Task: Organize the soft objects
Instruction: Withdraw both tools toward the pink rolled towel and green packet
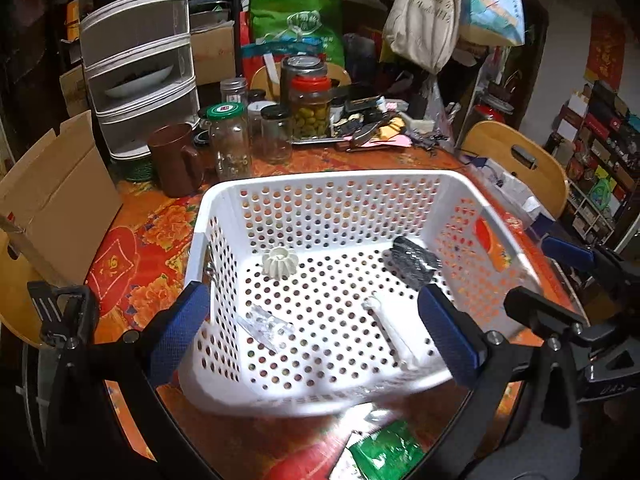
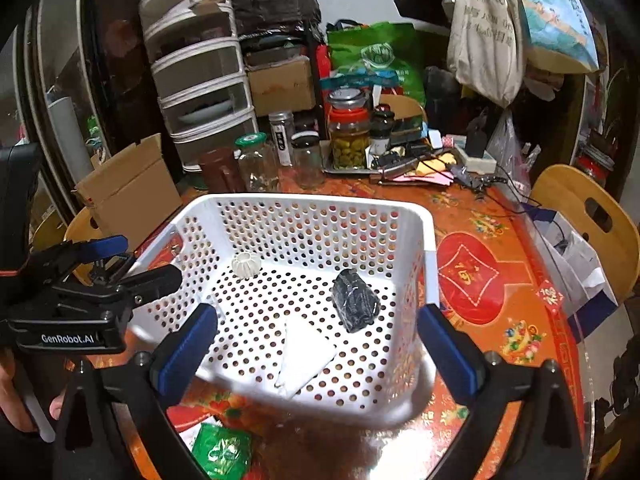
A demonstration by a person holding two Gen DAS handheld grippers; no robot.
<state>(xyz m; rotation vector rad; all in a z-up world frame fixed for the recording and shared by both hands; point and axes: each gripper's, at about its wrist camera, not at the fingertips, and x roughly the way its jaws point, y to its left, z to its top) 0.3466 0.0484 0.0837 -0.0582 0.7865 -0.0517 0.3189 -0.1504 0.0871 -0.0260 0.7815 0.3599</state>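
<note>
The white basket stands just ahead of both grippers, and it already holds a black wrapped bundle, a white folded cloth, a white ribbed piece and a clear packet. The left gripper and the right gripper are both released and hold nothing. I judge the task partly done: a green packet lies below the jaws, outside the basket. Jars crowd behind the basket.
</note>
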